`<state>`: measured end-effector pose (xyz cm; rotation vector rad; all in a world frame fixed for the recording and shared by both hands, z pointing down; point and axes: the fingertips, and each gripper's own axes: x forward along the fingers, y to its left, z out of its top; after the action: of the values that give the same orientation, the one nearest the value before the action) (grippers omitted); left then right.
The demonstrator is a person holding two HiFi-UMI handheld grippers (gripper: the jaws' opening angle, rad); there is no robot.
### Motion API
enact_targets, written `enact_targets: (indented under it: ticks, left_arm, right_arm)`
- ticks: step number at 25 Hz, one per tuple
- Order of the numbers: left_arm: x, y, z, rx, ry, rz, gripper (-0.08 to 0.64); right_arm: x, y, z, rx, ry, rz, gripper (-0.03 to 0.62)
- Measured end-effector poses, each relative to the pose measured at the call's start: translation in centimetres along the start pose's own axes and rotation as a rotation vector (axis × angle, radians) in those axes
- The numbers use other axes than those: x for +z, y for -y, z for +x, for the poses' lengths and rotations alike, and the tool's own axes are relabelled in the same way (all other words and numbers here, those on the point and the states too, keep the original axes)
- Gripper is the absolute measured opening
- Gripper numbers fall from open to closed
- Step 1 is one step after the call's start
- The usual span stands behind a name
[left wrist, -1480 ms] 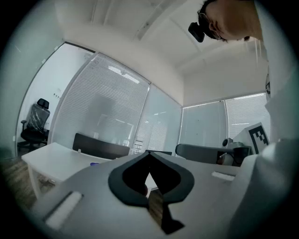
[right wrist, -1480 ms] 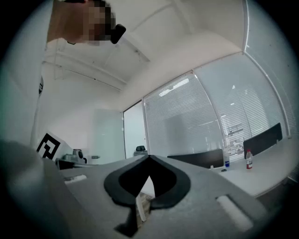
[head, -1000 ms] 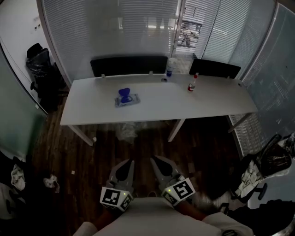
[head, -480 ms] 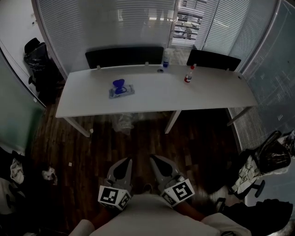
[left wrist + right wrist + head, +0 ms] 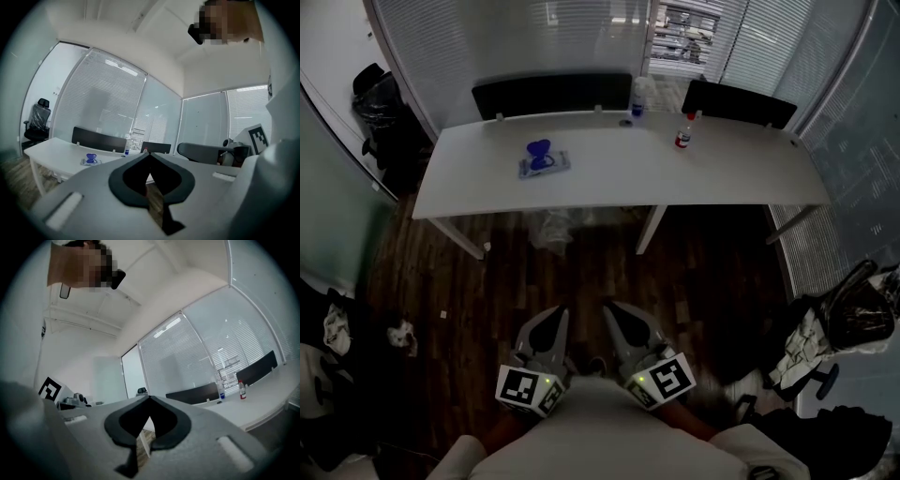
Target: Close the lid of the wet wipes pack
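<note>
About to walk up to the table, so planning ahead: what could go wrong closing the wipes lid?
1. The wet wipes pack lies loose on the table; pushing its raised blue lid with one claw may just slide it.
2. The left claw and right claw are both shut and held far from the table; a hasty reach could overshoot.

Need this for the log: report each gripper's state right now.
Left gripper: jaws shut, holding nothing.
Right gripper: jaws shut, holding nothing.
</note>
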<state>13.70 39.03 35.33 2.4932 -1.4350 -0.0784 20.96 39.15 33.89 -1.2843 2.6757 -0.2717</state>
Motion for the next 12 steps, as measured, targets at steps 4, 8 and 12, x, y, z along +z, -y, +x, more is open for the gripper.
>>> enact_targets:
  ticks: [4, 8, 12]
  left_arm:
    - [1.1, 0.2, 0.8, -0.004, 0.027, 0.023, 0.000]
    - [1.6, -1.0, 1.7, -0.007, 0.052, 0.031, 0.000]
    - [0.4, -3.5, 3.1, 0.011, 0.052, 0.009, 0.000]
  right_arm:
    - [1.1, 0.2, 0.5, 0.015, 0.029, -0.004, 0.000]
    - [1.1, 0.3, 2.0, 0.027, 0.047, -0.026, 0.000]
    - [-0.2, 0.9, 4.0, 0.043, 0.035, -0.045, 0.000]
